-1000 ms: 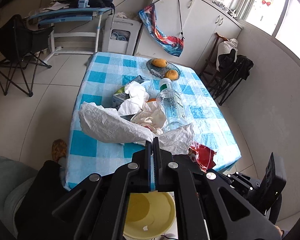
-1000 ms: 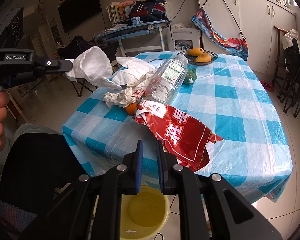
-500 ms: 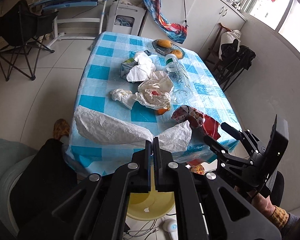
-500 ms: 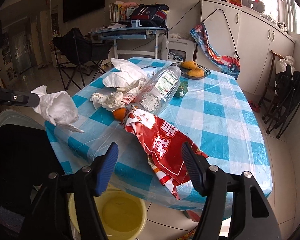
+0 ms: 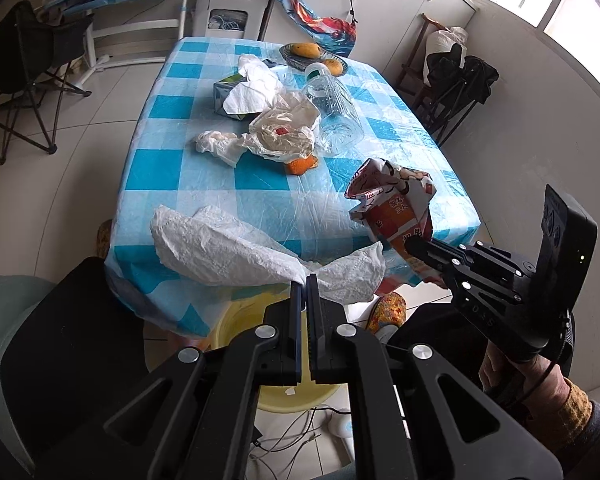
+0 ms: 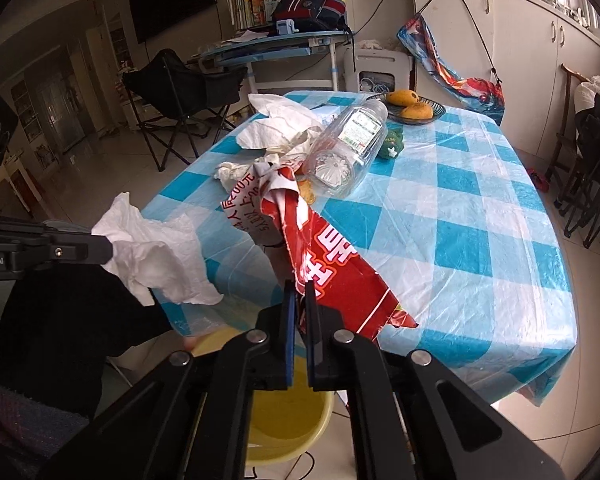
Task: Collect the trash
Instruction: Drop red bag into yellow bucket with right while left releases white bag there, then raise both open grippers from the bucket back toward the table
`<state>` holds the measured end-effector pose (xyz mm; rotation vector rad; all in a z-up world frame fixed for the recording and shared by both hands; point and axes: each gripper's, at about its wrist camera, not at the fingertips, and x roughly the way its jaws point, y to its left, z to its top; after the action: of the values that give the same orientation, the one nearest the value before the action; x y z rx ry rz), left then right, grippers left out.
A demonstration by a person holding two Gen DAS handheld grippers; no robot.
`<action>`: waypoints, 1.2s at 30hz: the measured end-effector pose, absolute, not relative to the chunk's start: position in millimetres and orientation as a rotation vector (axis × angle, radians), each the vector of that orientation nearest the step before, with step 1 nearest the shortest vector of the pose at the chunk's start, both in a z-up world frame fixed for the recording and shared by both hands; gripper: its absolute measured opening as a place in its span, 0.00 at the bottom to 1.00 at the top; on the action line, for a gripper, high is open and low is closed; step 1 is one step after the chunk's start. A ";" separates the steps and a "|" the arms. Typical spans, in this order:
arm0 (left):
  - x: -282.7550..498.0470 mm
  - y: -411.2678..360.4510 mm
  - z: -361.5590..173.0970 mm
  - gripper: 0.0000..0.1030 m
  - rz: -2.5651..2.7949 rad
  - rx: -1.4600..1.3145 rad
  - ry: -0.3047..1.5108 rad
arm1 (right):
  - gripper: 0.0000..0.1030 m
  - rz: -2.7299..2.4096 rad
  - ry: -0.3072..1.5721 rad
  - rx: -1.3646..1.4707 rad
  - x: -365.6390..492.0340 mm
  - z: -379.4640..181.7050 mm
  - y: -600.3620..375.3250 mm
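My left gripper [image 5: 305, 280] is shut on a crumpled white paper towel [image 5: 236, 250], held off the near table edge above a yellow bin [image 5: 240, 316]. My right gripper [image 6: 300, 286] is shut on the corner of a red snack wrapper [image 6: 332, 264], lifted at the table's front edge; that wrapper [image 5: 396, 208] also shows in the left wrist view, the yellow bin [image 6: 292, 412] below it. On the blue-checked tablecloth [image 6: 460, 184] lie an empty clear plastic bottle [image 6: 348, 144], crumpled white tissues [image 6: 276, 124], a thin plastic bag [image 5: 284, 128] and orange peel [image 5: 300, 165].
A dish with two mangoes [image 6: 414, 108] sits at the table's far end, a small green box [image 5: 230, 94] near the tissues. A black folding chair [image 6: 180, 96] and a desk [image 6: 276, 48] stand beyond. Cables [image 5: 296, 436] lie on the floor by the bin.
My right gripper opened wide, then shut on the red wrapper and lifted its corner. My left gripper drew the white paper towel off the table toward the near edge, over the bin.
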<state>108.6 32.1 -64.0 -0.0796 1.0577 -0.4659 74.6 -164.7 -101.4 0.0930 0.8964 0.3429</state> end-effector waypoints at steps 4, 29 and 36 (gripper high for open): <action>102.1 41.6 -67.4 0.03 -0.457 -0.081 1.068 | 0.05 0.415 1.036 0.159 57.4 -129.3 -150.3; 57.1 15.2 -139.5 0.50 -0.475 -0.056 1.179 | 0.69 0.167 0.938 0.059 39.0 -130.8 -148.4; 59.4 46.1 -112.2 0.69 -0.368 -0.079 1.072 | 0.73 0.170 0.930 -0.022 42.5 -134.1 -138.2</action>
<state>59.4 46.1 -112.2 -0.0791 1.0717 -0.3683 42.5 -138.2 -134.1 -0.0225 0.9302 0.1697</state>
